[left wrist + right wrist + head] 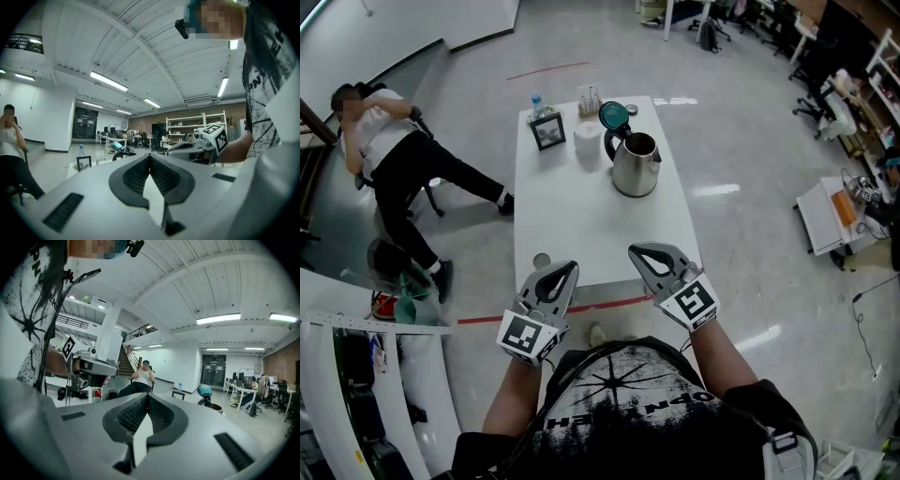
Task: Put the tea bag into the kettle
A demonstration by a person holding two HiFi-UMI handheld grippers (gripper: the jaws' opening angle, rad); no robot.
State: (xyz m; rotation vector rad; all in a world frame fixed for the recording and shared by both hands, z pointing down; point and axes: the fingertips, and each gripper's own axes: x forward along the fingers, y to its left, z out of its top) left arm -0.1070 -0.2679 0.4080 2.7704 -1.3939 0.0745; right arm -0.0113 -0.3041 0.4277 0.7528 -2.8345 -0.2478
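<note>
Closest, at the bottom of the head view: black T-shirt with white print [628, 394] and two bare forearms; just ahead, left grey plastic gripper [572, 266] and right grey plastic gripper [635, 250], side by side over the near edge of the long white table [581, 225], each with a marker cube at its rear; both pointed roughly level toward the far end; both pairs of jaws closed tip to tip, nothing between them. Farther up the table, well apart from both grippers: stainless-steel kettle [635, 164], upright, teal lid [614, 114] tipped open; near it a white round container [587, 141], a black-framed picture [547, 131], a clear water bottle [538, 105]; tea bag too small to pick out; left of the table, seated person in white top [380, 131].
</note>
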